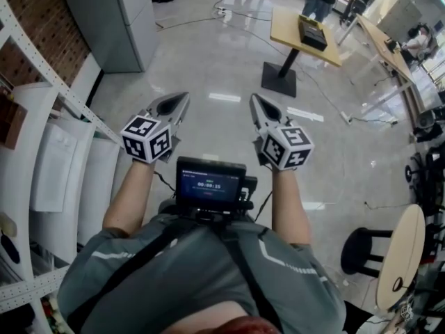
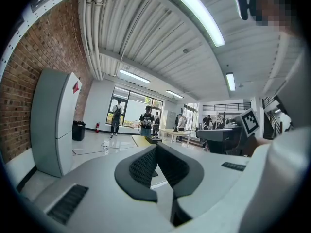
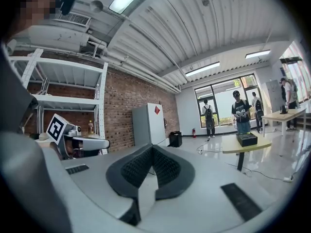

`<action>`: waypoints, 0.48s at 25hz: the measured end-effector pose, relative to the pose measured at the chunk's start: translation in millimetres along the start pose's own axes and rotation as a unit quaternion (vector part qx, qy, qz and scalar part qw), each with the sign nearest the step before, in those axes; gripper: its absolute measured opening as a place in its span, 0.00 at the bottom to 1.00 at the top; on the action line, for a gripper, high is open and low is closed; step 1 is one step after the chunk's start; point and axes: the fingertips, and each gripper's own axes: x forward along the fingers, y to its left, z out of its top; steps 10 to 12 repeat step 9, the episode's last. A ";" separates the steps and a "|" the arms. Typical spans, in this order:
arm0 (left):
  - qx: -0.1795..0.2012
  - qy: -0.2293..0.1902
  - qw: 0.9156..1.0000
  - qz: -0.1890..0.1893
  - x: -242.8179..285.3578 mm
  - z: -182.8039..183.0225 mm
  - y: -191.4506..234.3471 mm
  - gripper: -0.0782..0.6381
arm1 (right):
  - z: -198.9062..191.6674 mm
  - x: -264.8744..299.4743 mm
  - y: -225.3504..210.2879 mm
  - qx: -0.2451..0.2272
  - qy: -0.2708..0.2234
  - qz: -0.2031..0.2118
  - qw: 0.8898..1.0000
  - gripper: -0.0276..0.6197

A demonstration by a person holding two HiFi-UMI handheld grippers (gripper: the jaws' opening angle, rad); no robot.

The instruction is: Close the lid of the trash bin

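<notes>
Noted left gripper (image 1: pixel 179 104) with jaws together, empty. Same for right gripper (image 1: pixel 258 106). Held side by side, well short of wooden table (image 1: pixel 286 28).

Floor (image 1: pixel 208 68): pale, glossy, reflecting the ceiling lights. Grey cabinet (image 1: pixel 115 19) stands upright against the brick wall (image 1: pixel 38 26). White shelving rack (image 1: pixel 66 92) runs along the left. Wooden desk (image 1: pixel 286 26) on a black pedestal base (image 1: pixel 279 80) carries one black box (image 1: pixel 312 32). Black stool (image 1: pixel 361 250) sits beside a round wooden tabletop (image 1: pixel 402 256). Several people (image 3: pixel 241 111) stand near the far windows (image 3: pixel 218 98).
</notes>
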 end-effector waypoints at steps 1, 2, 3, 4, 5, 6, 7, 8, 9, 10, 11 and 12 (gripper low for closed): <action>0.001 0.000 1.000 0.000 -0.7 0.1 -0.7 0.10 | 0.8 -0.7 1.0 -0.001 -0.001 0.000 1.000 0.06; 0.002 0.000 1.000 -0.001 -1.4 0.0 -1.7 0.10 | 1.1 -1.7 2.2 -0.002 -0.002 0.000 1.000 0.06; 0.002 0.000 1.000 -0.002 -1.3 -0.1 -2.4 0.10 | 1.0 -2.1 2.8 -0.002 -0.002 0.000 1.000 0.06; 0.003 0.000 1.000 -0.003 0.1 0.2 -2.4 0.10 | 0.8 -1.5 2.2 -0.003 -0.002 0.000 1.000 0.06; 0.003 0.001 1.000 -0.004 2.6 0.9 -1.8 0.10 | 0.9 0.0 0.5 -0.002 -0.001 -0.001 1.000 0.06; 0.003 0.001 1.000 -0.005 5.6 1.7 -1.0 0.10 | 1.3 1.8 -1.7 -0.001 -0.001 -0.001 1.000 0.06; 0.003 0.001 1.000 -0.006 8.6 2.7 -0.2 0.10 | 1.9 3.7 -3.9 0.000 -0.001 -0.001 1.000 0.06; 0.003 0.001 1.000 -0.007 11.4 3.8 0.4 0.10 | 2.8 5.4 -6.0 0.000 -0.001 -0.001 1.000 0.06; 0.004 0.002 1.000 -0.007 14.2 4.8 1.0 0.10 | 3.7 7.0 -8.0 0.001 -0.001 -0.002 1.000 0.06; 0.004 0.002 1.000 -0.007 14.2 4.8 1.0 0.10 | 3.7 7.0 -8.0 0.001 -0.001 -0.002 1.000 0.06; 0.004 0.002 1.000 -0.007 14.2 4.8 1.0 0.10 | 3.7 7.0 -8.0 0.001 -0.001 -0.002 1.000 0.06; 0.004 0.002 1.000 -0.007 14.2 4.8 1.0 0.10 | 3.7 7.0 -8.0 0.001 -0.001 -0.002 1.000 0.06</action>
